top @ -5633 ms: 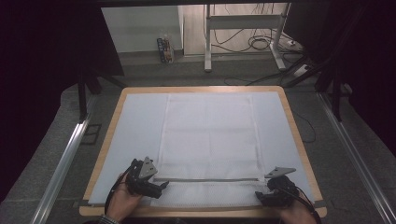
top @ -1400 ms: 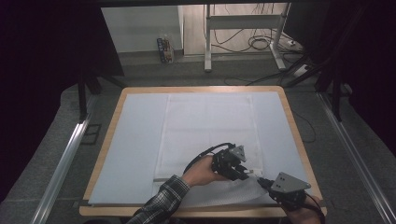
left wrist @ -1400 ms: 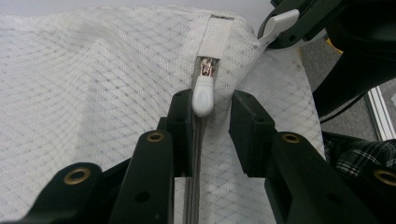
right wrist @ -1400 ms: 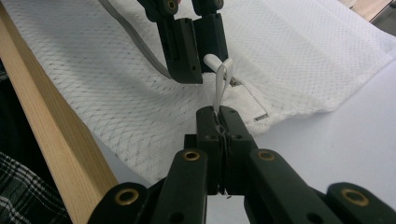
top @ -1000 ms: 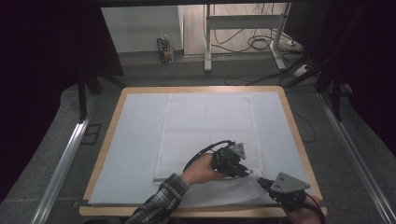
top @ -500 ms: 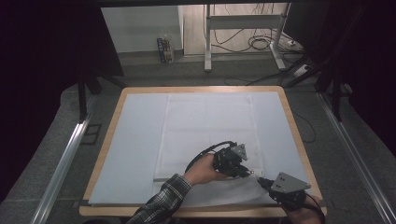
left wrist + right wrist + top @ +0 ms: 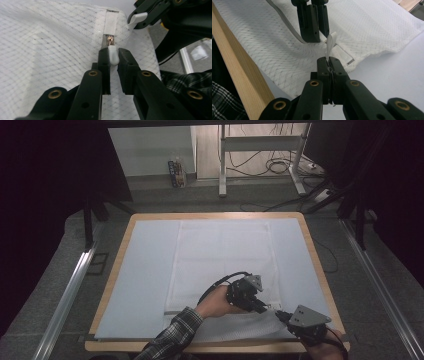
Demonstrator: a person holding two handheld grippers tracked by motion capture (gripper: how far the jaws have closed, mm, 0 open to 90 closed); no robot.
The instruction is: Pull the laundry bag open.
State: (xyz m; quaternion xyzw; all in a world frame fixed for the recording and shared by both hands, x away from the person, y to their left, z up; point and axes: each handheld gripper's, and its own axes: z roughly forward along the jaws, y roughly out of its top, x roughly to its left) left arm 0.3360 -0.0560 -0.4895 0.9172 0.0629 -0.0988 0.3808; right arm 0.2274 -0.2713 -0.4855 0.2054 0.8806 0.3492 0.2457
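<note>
white mesh laundry bag (image 7: pixel 225 265) laid flat on a pale blue mat (image 7: pixel 145 270) atop a wood-rimmed table (image 7: pixel 116 260), long axis running away from the person, near end rumpled toward the near right corner. zipper (image 7: pixel 284 21) along the near end, seen as a grey line curving over the mesh in the right gripper view. left gripper (image 7: pixel 264 308) reached across to the right part of the near end, jaws clamped on the white zipper pull (image 7: pixel 113 54), brass slider (image 7: pixel 110 40) just beyond the tips, white fabric end tab (image 7: pixel 111 22) of the bag directly past that. right gripper (image 7: pixel 278 315) at the near right corner, just beside the left one, tips nearly meeting it; jaws pressed together on a thin white strip of the bag's edge (image 7: pixel 330 42), standing upright out of the closed tips. mesh bunched and puckered between the two grips. left hand (image 7: pixel 216 303) in a plaid sleeve (image 7: pixel 172 335) entered from the bottom centre; right hand (image 7: pixel 325 351) low at the bottom right edge. grey three-cornered plates on both tools. beyond the table: grey floor, metal stand legs (image 7: pixel 222 160), loose cables (image 7: pixel 280 165).
</note>
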